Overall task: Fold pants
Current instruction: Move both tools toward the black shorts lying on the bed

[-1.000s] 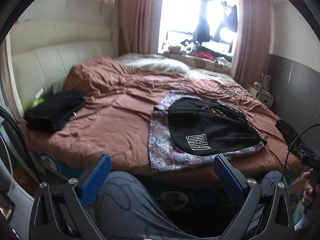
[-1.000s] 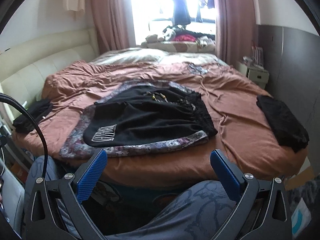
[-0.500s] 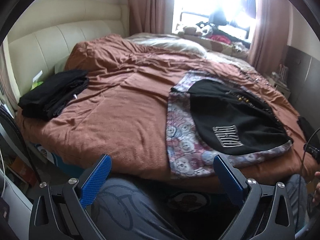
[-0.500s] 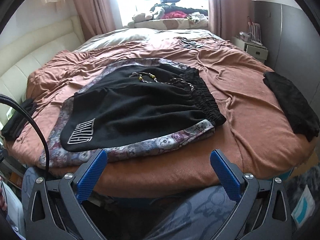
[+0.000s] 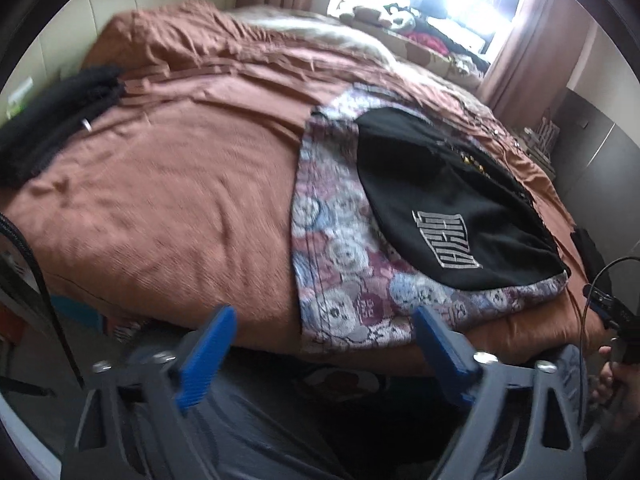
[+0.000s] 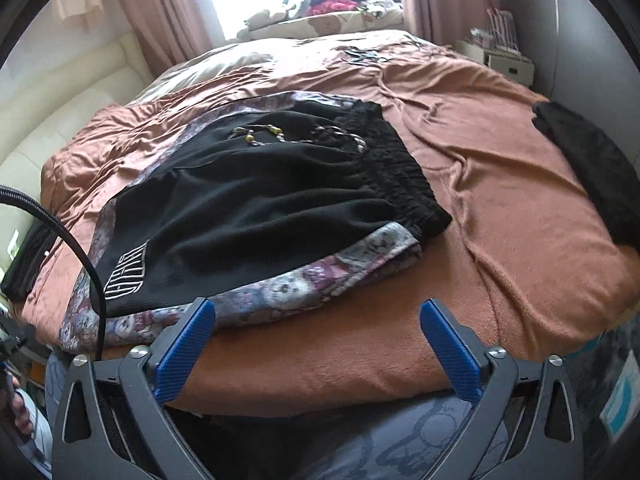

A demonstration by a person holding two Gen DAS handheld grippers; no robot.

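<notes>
Black shorts [image 5: 448, 200] with a white logo and a beaded drawstring lie flat on a patterned cloth [image 5: 336, 264], on the bed near its front edge. They also show in the right wrist view [image 6: 272, 200], elastic waistband to the right. My left gripper [image 5: 324, 356] is open and empty at the bed's front edge, just short of the patterned cloth. My right gripper [image 6: 316, 344] is open and empty over the bed's front edge, just in front of the cloth [image 6: 288, 284].
The bed has a brown cover [image 5: 160, 200]. A pile of black clothing [image 5: 52, 128] lies at its left side and another black garment [image 6: 592, 160] at its right. A cream headboard, curtains and a bright window stand behind. My knees are below the grippers.
Both grippers have moved forward and down toward the bed's front edge; the shorts and patterned cloth now appear closer. Both stay open.
</notes>
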